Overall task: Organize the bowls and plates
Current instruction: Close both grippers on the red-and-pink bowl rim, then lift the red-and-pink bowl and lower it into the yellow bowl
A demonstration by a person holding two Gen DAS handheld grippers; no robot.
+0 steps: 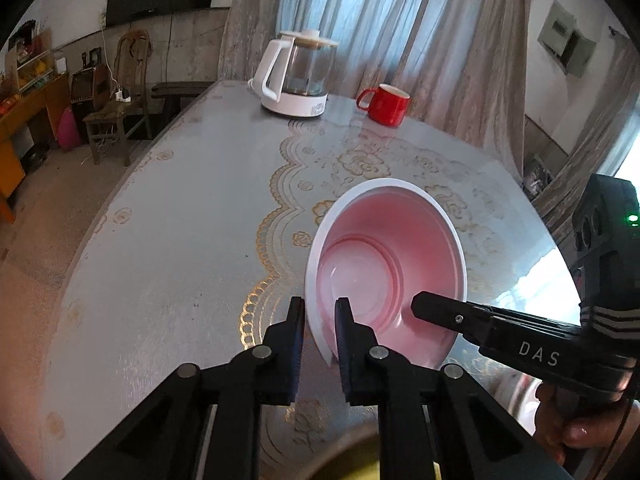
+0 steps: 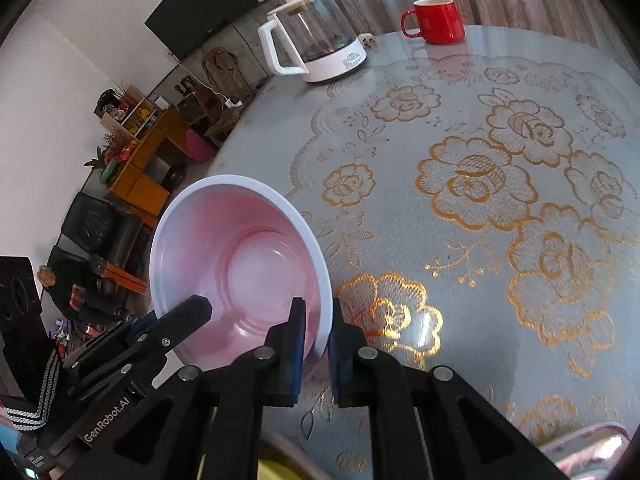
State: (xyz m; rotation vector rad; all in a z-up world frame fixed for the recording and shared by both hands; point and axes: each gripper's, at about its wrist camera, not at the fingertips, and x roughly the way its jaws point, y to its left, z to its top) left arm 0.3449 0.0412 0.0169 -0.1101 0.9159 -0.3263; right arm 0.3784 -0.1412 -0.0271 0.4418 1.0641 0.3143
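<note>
Item: pink bowl, white-rimmed, tilted above the floral table. We had our left gripper clamped on its rim at seven o'clock and our right gripper clamped at four o'clock. Glass kettle and red mug stood at twelve.

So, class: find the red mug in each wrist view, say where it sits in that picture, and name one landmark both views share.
Left wrist view: the red mug sits upper centre-right, at the table's far edge, right of the kettle.
Right wrist view: the red mug sits near the top right, again right of the kettle.
Shared landmark: the white-handled glass kettle.
</note>
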